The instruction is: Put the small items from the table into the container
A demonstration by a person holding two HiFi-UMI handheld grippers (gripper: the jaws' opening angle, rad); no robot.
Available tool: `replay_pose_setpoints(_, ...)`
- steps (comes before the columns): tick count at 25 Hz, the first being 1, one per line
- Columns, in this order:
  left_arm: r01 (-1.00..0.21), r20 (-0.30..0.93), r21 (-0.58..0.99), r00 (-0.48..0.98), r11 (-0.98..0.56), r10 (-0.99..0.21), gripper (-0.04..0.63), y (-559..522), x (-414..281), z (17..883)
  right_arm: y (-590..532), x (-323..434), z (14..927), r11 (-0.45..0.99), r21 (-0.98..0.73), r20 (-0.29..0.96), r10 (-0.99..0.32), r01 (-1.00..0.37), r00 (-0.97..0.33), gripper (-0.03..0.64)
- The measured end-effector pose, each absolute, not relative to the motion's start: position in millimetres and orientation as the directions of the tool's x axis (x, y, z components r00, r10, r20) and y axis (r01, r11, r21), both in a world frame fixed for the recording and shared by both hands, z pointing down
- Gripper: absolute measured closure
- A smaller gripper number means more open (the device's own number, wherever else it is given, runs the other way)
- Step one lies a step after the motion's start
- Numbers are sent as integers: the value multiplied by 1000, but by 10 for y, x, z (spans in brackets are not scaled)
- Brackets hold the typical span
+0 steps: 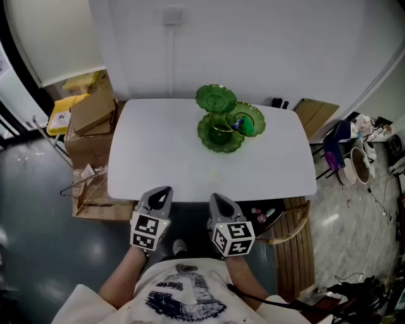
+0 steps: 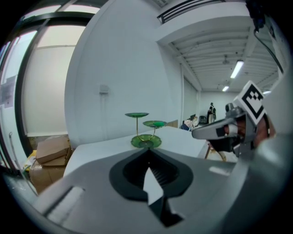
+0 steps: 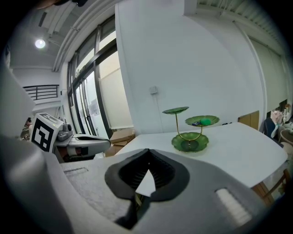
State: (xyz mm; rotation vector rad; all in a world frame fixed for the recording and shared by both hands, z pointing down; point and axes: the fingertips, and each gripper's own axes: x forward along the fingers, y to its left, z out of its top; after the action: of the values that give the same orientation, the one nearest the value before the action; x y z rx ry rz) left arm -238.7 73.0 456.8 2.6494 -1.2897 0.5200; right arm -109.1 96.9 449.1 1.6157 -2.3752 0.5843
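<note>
Nearest the lens, at the bottom edge of the head view, a white printed shirt [image 1: 180, 297] and two forearms are seen, each carrying a grey claw with a black-and-white marker cube. The left claw [image 1: 162, 191] is closed, its jaws met tip to tip with nothing between them, as its own view shows. The right claw [image 1: 218, 199] is likewise closed and empty. Both are held at the near edge of the white rounded bench [image 1: 152, 158], well apart from the task's things.

Farther up the frame, just above centre, a green three-tier dish stand on a thin gold stem [image 1: 220, 130] stands on the bench. In its right-hand dish a small green rounded item [image 1: 249, 125] and a smaller blue item [image 1: 237, 123] lie close together; what they are cannot be made out. No other loose piece is plainly seen on the bench.

Such items are judged light, hard and apt to roll or slip. Each would best be pinched across its middle with the jaws narrowly parted. The stand is judged brittle and top-heavy, so its stem should not be knocked.

At the left of the frame brown cardboard boxes [image 1: 92, 114] are stacked on the floor, and at lower right a wooden chair [image 1: 294, 221] is seen. Beyond, a white wall with a socket plate [image 1: 172, 16] closes the view.
</note>
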Motion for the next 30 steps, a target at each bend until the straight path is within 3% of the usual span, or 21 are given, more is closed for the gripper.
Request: replay_pose_setpoints(30, -755, 431, 40, 604, -654, -670, 606, 453, -1969, 4839, 786, -683, 4679, 258, -226, 430, -839, -939, -333, 618)
